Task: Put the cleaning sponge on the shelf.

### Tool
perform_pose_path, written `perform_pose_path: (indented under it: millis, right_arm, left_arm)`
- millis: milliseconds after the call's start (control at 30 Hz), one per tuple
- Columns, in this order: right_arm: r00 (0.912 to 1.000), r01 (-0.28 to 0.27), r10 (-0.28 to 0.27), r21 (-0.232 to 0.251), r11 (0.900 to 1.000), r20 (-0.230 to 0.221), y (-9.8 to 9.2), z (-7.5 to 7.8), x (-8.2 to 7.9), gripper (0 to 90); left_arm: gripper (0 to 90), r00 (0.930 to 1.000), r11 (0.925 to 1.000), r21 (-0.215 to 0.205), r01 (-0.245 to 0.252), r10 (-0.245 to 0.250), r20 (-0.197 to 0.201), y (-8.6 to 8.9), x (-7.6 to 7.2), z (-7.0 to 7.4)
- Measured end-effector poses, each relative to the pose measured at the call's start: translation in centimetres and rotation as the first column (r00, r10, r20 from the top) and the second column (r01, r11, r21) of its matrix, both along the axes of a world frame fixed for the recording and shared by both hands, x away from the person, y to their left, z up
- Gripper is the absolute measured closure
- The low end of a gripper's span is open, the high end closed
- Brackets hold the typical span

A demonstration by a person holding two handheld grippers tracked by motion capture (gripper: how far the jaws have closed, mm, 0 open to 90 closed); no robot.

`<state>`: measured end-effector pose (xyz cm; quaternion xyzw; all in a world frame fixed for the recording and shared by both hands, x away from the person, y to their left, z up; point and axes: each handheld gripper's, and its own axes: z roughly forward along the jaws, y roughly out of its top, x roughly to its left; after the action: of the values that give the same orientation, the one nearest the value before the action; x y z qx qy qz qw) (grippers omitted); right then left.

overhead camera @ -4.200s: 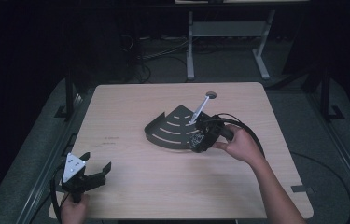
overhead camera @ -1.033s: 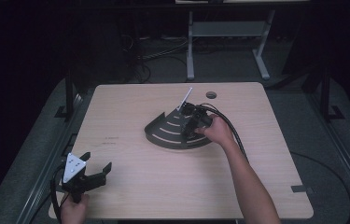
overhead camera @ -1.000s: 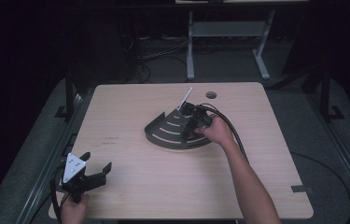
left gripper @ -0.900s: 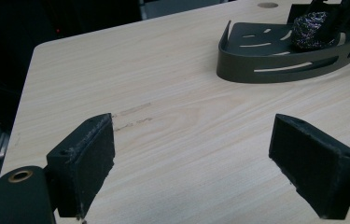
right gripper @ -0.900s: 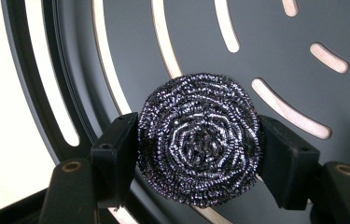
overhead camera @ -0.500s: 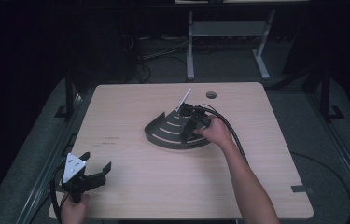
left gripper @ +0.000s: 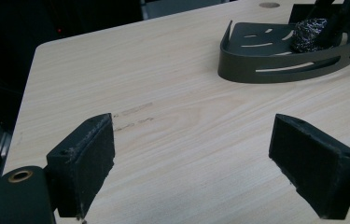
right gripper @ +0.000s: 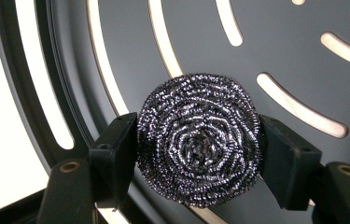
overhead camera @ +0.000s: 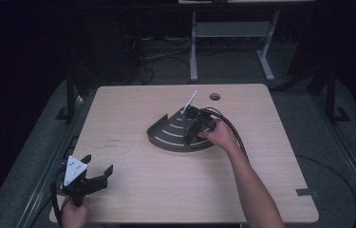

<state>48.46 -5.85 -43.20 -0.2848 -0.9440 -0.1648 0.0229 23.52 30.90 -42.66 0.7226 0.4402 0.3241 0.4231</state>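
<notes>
Jaws of the right gripper (right gripper: 196, 154) pressed against both flanks of a round steel-wool scourer (right gripper: 198, 140), pinching it just above, perhaps resting on, the slotted floor of a dark fan-shaped tray (right gripper: 280, 51). In the high view, right gripper (overhead camera: 195, 129) and right hand (overhead camera: 220, 134) reaching over the tray (overhead camera: 163, 137) from its right side, near the middle of the table (overhead camera: 185, 190), a white stick (overhead camera: 189, 103) slanting up just behind. Seen from the left gripper view, scourer (left gripper: 309, 35) sitting inside the tray (left gripper: 275, 70) toward its far end, behind the curved slotted wall. Probably the placing or lifting step at the tray; impossible to tell which from this moment alone. Next move, if placing: parting the jaws and backing straight up; if lifting: keeping the squeeze and rising clear of the raised rim before travelling. Left gripper (overhead camera: 84, 178) parked at the near left corner, left hand (overhead camera: 75, 213) below it, jaws spread wide over bare wood, holding nothing, well apart from the tray. Plenty of open tabletop in front of and left of the tray; a round hole (overhead camera: 214, 97) toward the far edge; dark floor beyond every table edge, so little margin near that left corner.
</notes>
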Motion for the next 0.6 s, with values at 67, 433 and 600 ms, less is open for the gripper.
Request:
perform_pose_path:
  millis: [67, 433, 600]
  right_arm:
    - [1.0000, 0.001, -0.001, -0.003, 1.000, -0.003, -0.03, -0.03, 0.01, 32.5]
    - [0.9999, -0.002, 0.001, -0.010, 1.000, -0.010, 0.10, -0.40, 0.17, 29.1]
    - [1.0000, 0.003, -0.003, -0.003, 1.000, -0.001, 0.03, -0.03, 0.17, 27.4]
  left_arm:
    - [13.8, 1.0000, 1.0000, -0.001, 0.000, 0.000, 0.001, -0.03, 0.00, -0.01]
    - [13.7, 1.0000, 1.0000, -0.003, -0.004, 0.004, -0.001, 0.01, -0.01, -0.01]
    - [13.7, 1.0000, 1.0000, -0.004, -0.004, 0.004, -0.003, -0.11, 0.12, -0.06]
